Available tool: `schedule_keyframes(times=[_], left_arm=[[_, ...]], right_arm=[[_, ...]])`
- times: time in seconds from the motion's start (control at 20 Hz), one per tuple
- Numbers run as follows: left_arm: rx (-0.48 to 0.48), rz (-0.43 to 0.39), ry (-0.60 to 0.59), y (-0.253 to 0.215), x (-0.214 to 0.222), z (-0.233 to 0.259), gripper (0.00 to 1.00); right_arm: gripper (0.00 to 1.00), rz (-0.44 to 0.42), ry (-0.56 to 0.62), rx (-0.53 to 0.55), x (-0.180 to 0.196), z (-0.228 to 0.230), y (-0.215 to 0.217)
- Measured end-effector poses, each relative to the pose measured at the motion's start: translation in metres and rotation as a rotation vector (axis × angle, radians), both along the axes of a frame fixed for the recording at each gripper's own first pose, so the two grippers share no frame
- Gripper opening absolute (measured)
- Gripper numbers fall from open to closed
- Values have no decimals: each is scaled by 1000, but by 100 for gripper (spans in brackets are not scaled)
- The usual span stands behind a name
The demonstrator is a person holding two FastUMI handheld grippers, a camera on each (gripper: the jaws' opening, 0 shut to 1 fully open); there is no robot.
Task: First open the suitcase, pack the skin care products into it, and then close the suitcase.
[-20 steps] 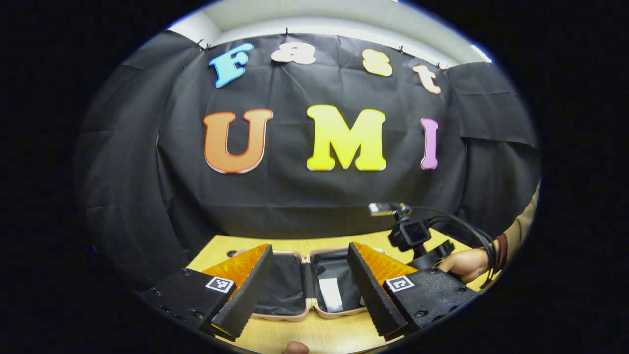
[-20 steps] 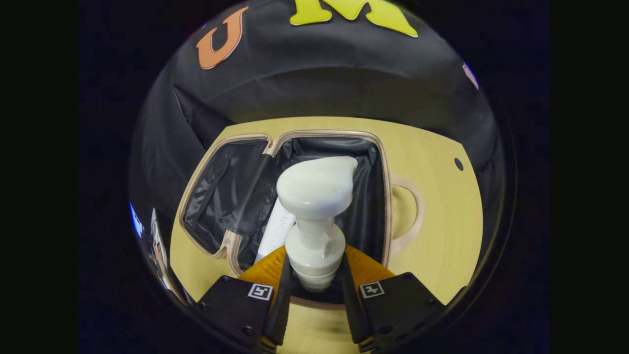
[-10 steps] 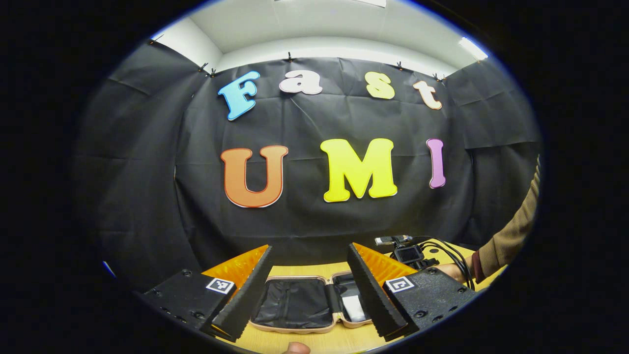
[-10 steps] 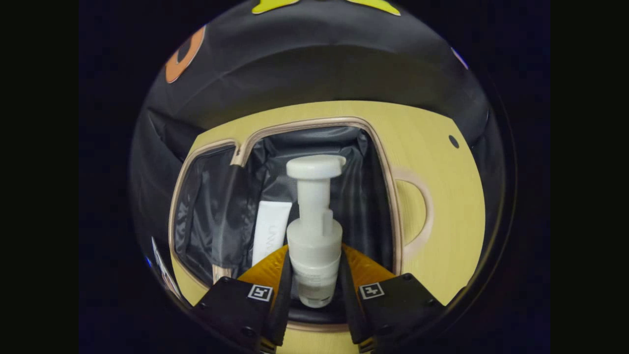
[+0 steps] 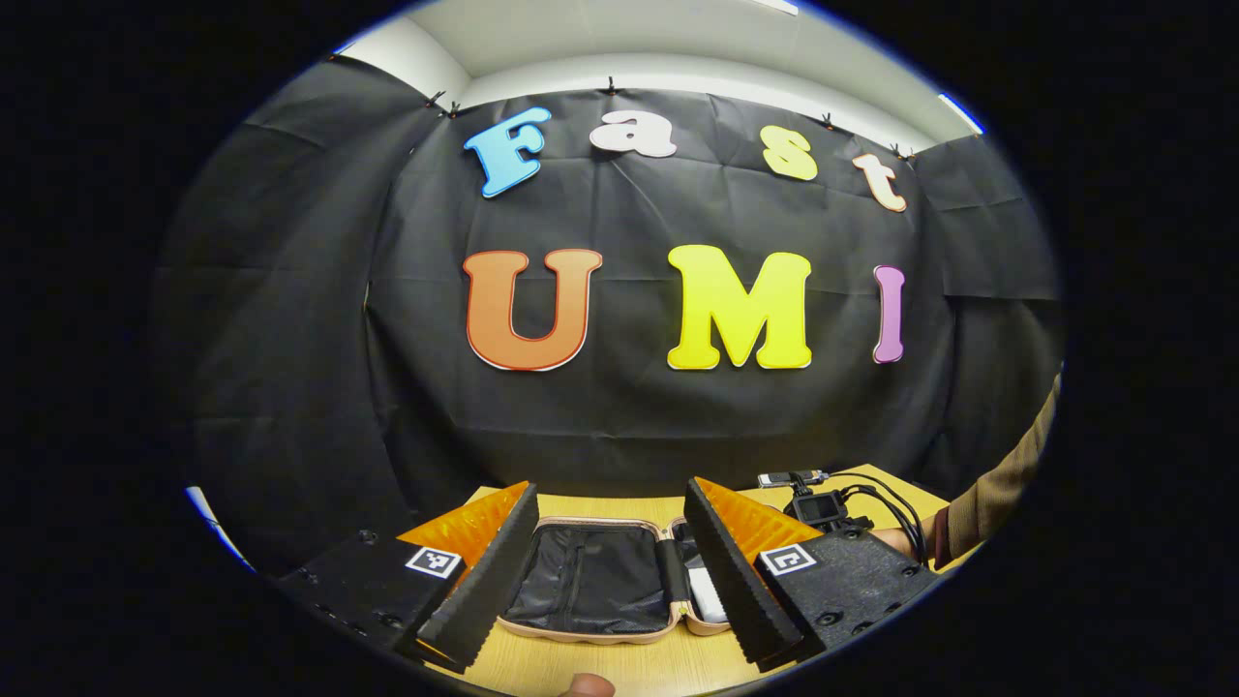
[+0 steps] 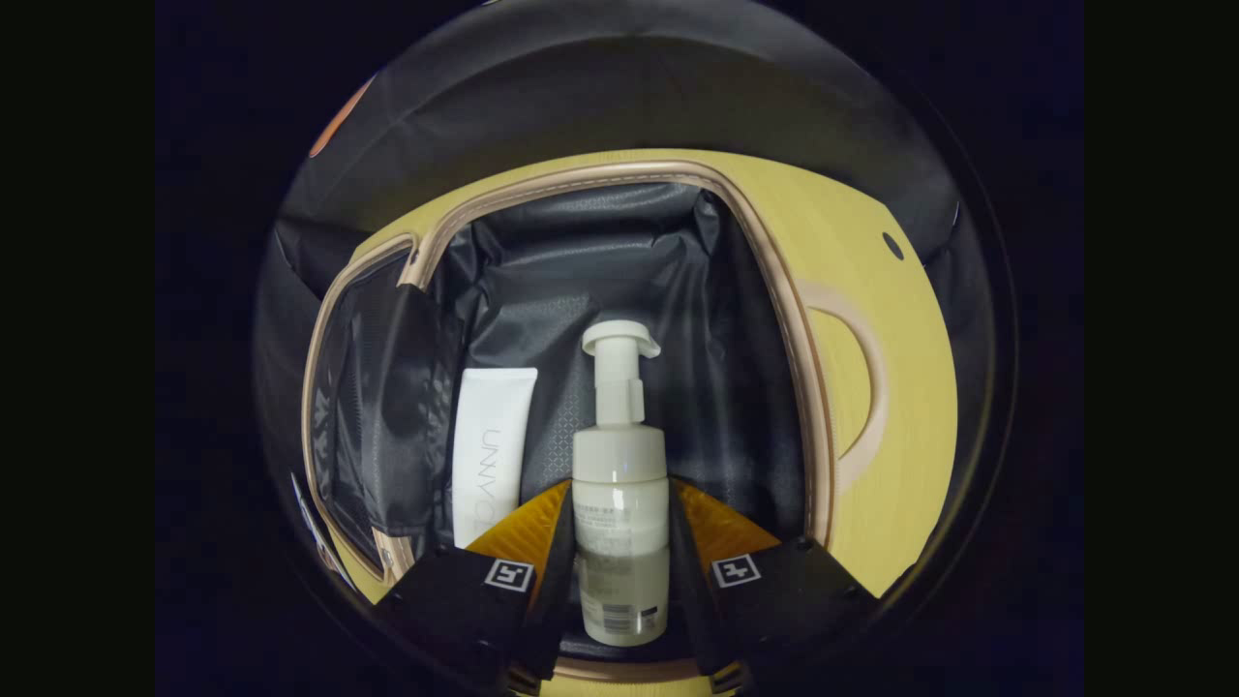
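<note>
two skin care products share my frame: the pump bottle (image 6: 620, 523) pinched between both fingers of my right hand-held gripper (image 6: 619, 571), lying low over the black-lined right half of the open suitcase (image 6: 774, 290), and a white tube (image 6: 489, 455) already flat on the lining just beside it. i judge the step in hand is setting the bottle down. to do it well i would lower until the bottle's length rests on the lining, parallel to the tube and apart from it, pump head clear of the far rim, then let the fingers part slowly so it does not roll. my left hand-held gripper (image 5: 610, 571) hangs spread and empty above the near edge of the table (image 5: 619, 668), looking across the suitcase's left half, where i see only lining. beyond it a sleeve (image 5: 997, 494) leads down to the right gripper. closing the suitcase is not yet begun.
</note>
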State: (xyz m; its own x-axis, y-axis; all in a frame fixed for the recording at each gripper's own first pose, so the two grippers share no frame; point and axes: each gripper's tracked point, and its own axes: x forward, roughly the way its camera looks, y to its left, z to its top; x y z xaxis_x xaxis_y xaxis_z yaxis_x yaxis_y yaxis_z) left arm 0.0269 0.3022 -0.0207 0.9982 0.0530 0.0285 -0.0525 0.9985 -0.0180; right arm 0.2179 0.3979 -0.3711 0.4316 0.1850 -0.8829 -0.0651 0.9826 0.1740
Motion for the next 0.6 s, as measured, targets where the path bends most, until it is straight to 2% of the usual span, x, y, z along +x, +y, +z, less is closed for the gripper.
schedule_keyframes(times=[0.2,0.3,0.35,0.4,0.5,0.55,0.6], left_arm=[[-31,31,34,24,17,-19,96],[-56,44,64,38,28,-32,96],[-72,57,81,47,32,-38,96],[-97,70,99,57,38,-48,96],[-162,89,139,76,49,-67,96],[-196,97,155,87,52,-78,96],[-236,102,167,96,56,-86,96]], right_arm=[[65,16,-55,66,-4,22,8],[75,31,-125,71,-8,45,3],[76,36,-161,64,-11,59,-2],[82,54,-202,66,-17,75,-4],[79,95,-297,68,-31,110,-14],[82,117,-340,69,-42,128,-21],[78,135,-378,79,-54,143,-29]])
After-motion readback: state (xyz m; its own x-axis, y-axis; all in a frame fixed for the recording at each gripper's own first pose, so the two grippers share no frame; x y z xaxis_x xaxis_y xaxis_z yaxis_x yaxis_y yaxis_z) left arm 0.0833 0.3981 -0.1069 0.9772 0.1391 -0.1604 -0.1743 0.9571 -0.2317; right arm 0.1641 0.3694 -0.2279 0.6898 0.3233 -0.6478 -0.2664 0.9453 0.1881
